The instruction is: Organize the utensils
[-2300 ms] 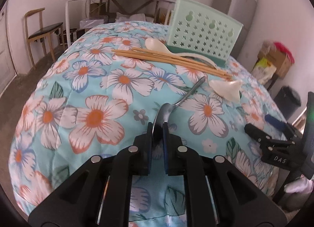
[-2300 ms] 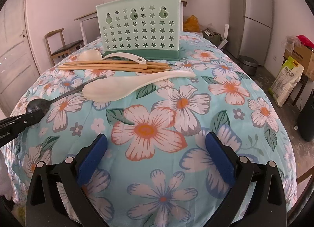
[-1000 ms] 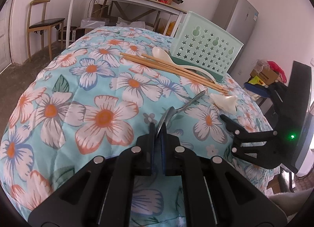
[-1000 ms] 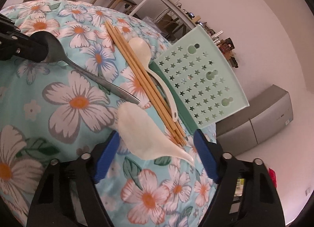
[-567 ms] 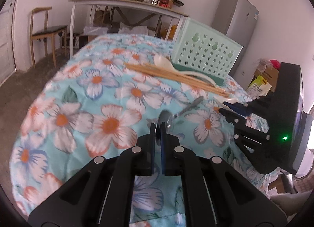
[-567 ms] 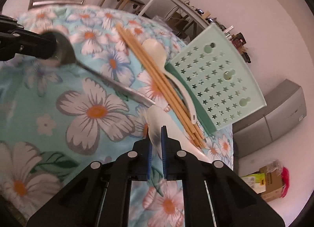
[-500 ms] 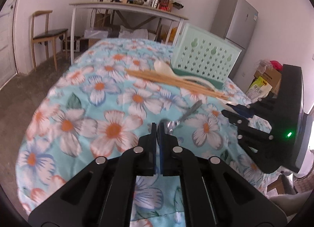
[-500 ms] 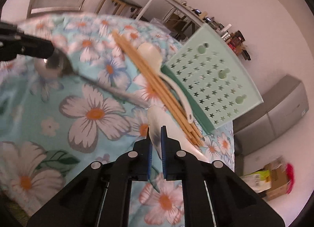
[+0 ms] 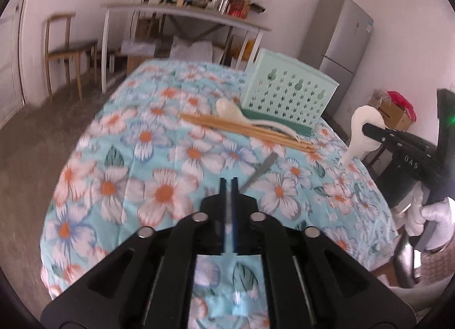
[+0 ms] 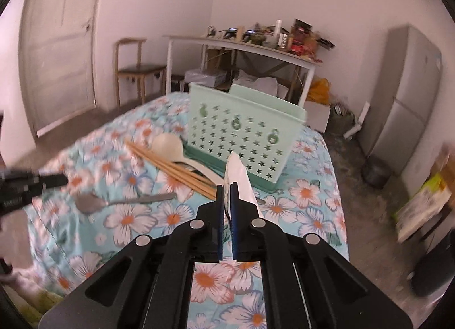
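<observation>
Right gripper (image 10: 226, 186), just closed, pinches one of three spoons (image 10: 237, 178) (image 10: 167, 144) (image 10: 88, 204).

Rack (image 10: 244, 141) stood at far side of table (image 10: 318, 209). Chopsticks (image 10: 170, 168) and ladle (image 10: 182, 152) lay on the cloth touching, just before rack. Metal spoon (image 10: 119, 201) nearer, left of them. Side table (image 10: 241, 41), chair (image 10: 136, 68) behind; fridge (image 10: 409, 95) right.

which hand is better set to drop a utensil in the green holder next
Right. The right gripper is shut on the white spoon, held up off the cloth, with the green holder straight ahead of it.
</observation>
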